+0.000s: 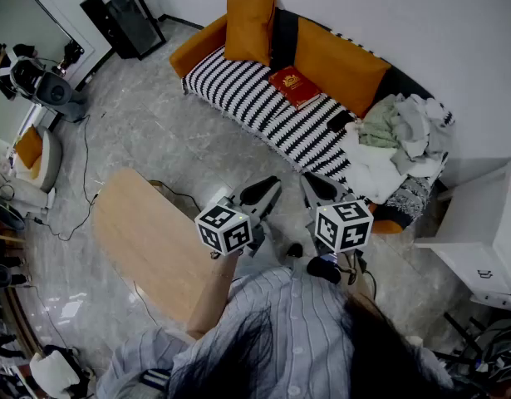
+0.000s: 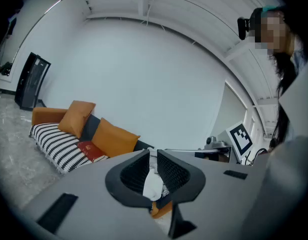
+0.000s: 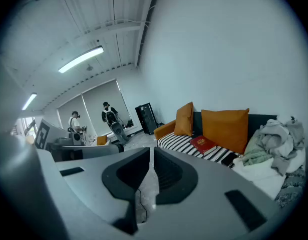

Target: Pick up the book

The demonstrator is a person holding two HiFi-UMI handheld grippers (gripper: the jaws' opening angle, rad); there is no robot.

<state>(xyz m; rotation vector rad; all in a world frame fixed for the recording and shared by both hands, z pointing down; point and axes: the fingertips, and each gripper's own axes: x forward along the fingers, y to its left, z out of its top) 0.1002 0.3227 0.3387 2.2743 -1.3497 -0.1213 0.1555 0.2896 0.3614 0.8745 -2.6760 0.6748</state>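
Red book point(image 1: 294, 86) on striped sofa point(image 1: 238, 90), gold print unreadable; left tongs point(image 2: 152, 154) and right tongs point(image 3: 151, 150) closed, empty.

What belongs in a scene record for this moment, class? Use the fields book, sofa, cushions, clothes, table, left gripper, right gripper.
book: red book, lying flat on the sofa seat, untouched
sofa: striped sofa, black-and-white seat, against the wall
cushions: orange cushions, propped behind the book
clothes: pile of clothes, at the sofa end away from the book
table: wooden table, on the floor before the sofa
left gripper: left gripper, jaws together, empty, well short of the sofa
right gripper: right gripper, jaws together, empty, beside the left
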